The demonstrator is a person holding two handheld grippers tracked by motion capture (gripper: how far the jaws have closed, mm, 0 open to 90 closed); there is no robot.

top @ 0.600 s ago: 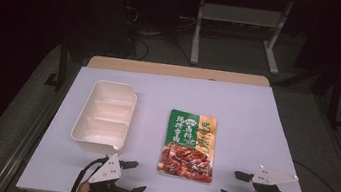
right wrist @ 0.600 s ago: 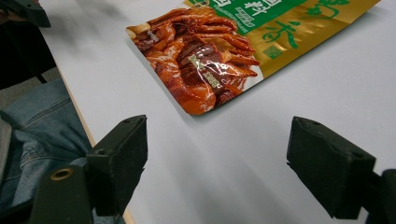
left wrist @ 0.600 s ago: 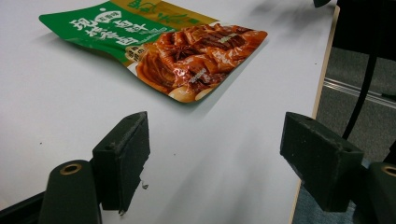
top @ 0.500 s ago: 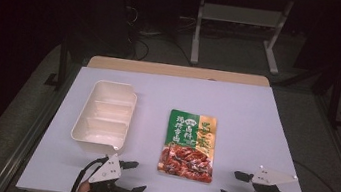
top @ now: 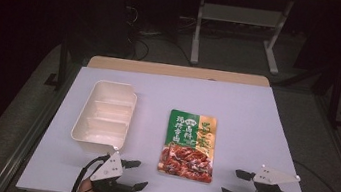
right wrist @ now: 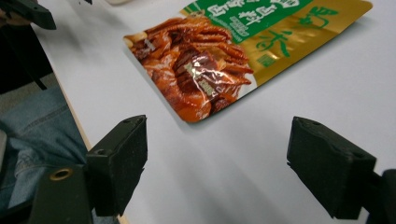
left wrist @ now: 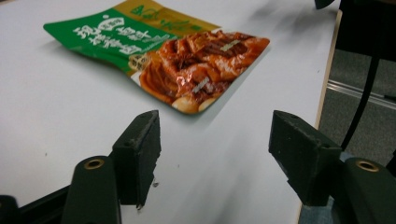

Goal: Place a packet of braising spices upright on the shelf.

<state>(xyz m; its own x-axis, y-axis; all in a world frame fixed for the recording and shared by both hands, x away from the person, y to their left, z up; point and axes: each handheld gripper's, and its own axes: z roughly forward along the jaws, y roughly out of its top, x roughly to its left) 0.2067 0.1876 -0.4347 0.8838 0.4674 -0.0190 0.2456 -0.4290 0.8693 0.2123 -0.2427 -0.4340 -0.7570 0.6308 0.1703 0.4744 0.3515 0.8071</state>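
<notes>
left gripper [top: 136, 174]: jaws wide, nothing held, near front edge
right gripper [top: 236, 184]: jaws wide, nothing held, near front edge
food pouch [top: 190, 145]: flat on surface [top: 255, 123], between grippers
compartment tray [top: 105, 117]: left of pouch, apart

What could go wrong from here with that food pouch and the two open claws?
1. The food pouch lies flat on the table, so a claw may slide over its glossy film instead of pinching an edge.
2. Its near end sits close to the table's front edge; a nudge from the left claw or right claw could push it askew, or toward the white tray.
</notes>
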